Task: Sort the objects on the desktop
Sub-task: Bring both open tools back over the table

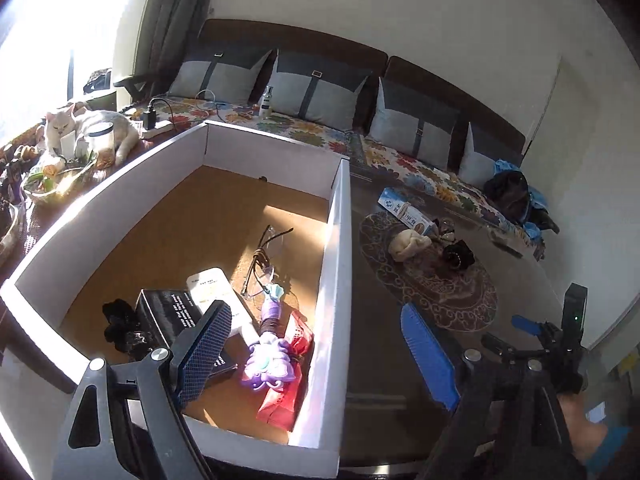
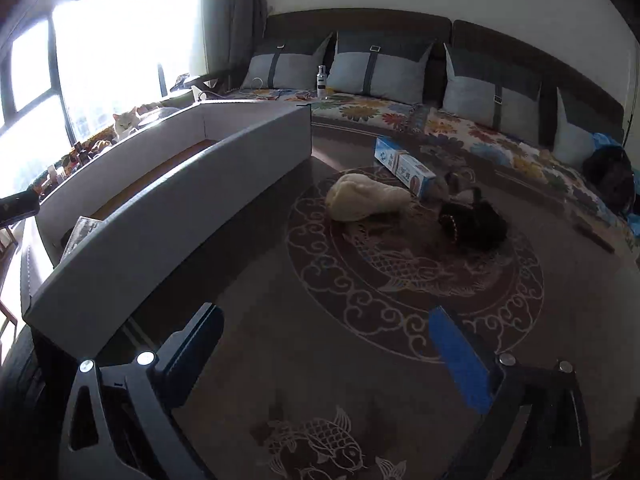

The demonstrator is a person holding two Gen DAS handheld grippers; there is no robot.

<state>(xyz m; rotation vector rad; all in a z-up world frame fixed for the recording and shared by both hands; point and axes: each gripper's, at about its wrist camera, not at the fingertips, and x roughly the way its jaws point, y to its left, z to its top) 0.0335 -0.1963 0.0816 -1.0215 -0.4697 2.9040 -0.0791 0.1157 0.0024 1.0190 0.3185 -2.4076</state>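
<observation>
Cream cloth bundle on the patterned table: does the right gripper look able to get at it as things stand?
Probably yes. The right gripper is open and empty, and bare patterned table lies between it and the cream cloth bundle. The white box stands off to the left; the blue-and-white carton lies behind the bundle.

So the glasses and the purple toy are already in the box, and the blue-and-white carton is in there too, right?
Not quite. The glasses and purple toy do lie in the box, but the carton is outside it, on the table beside a cream cloth, as the left wrist view shows.
</observation>
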